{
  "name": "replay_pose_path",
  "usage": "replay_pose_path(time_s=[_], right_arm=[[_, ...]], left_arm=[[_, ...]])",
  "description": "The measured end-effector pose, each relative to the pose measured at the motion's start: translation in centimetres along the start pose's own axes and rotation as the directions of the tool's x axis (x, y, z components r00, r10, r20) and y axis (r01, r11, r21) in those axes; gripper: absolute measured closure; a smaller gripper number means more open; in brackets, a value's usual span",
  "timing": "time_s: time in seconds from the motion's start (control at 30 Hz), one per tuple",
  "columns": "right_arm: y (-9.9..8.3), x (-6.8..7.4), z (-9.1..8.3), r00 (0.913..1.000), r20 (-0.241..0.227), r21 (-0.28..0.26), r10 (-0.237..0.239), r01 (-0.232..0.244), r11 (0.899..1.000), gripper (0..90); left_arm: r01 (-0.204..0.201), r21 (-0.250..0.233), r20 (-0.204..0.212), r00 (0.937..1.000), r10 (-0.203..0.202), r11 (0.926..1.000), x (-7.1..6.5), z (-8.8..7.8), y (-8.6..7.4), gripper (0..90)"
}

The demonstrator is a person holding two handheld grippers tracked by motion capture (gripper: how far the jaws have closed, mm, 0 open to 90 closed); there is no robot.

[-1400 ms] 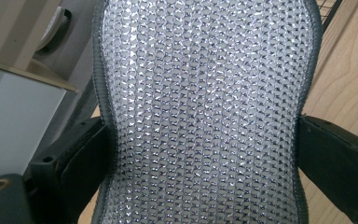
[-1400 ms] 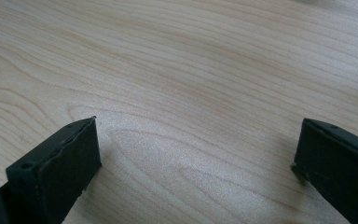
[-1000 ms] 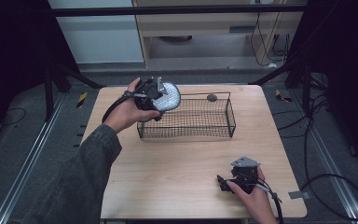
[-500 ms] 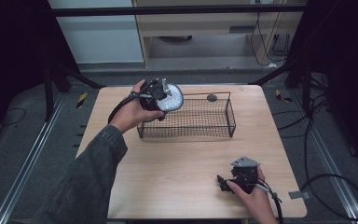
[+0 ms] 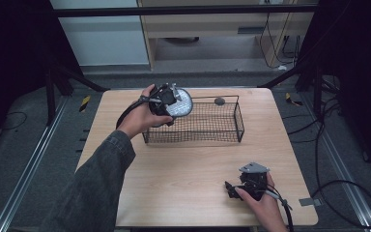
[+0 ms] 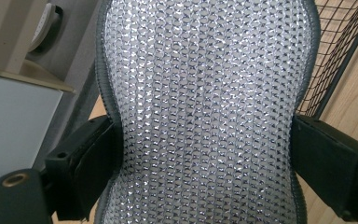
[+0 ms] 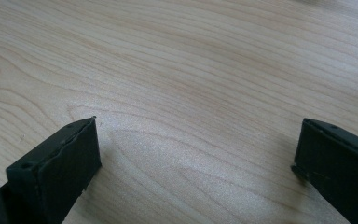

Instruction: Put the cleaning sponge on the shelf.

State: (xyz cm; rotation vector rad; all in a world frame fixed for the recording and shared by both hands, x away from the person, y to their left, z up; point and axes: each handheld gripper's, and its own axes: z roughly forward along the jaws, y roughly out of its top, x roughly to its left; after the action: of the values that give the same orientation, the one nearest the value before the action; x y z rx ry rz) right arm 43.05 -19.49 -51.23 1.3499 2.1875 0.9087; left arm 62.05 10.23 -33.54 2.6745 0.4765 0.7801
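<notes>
Left gripper [image 5: 170, 100] holds a round silvery mesh pad [image 5: 180, 102], looks like a woven scouring or pot-holder type disc with a grey bound edge, raised over the near-left corner of the black wire basket [image 5: 239, 126] on the wooden table [image 5: 183, 169]. In the left gripper view the jaws pinch the pad [image 6: 205, 116] from both sides and its edge bows inward at the contact, so it's soft and pliant, likely light. Judgement: it will flop or fold if held by one rim only; a grip across the middle or on the stiffer bound edge seems safest, and the woven surface should not be slippery. Right gripper [image 5: 236, 187] rests low on the table near the front right, jaws spread wide with bare wood between them, holding nothing. Small dark round object [image 5: 219, 101] sits just behind the basket's far rim; can't tell what it is.
</notes>
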Motion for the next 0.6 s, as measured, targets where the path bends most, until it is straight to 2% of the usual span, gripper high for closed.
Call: replay_pose_path(time_s=[0.2, 0.6], right_arm=[[0.0, 0.0, 0.0, 1.0, 0.0, 0.001, 0.002, -0.002, 1.0, 0.4], [0.0, 0.0, 0.0, 1.0, 0.0, 0.001, 0.002, -0.002, 1.0, 0.4]], left_arm=[[-0.015, 0.005, 0.003, 0.9999, 0.015, 0.9999, -0.2, 0.6, 0.1, 10.0], [-0.015, 0.012, 0.008, 0.9999, 0.015, 0.9998, -0.2, 1.8, 0.4, 10.3]])
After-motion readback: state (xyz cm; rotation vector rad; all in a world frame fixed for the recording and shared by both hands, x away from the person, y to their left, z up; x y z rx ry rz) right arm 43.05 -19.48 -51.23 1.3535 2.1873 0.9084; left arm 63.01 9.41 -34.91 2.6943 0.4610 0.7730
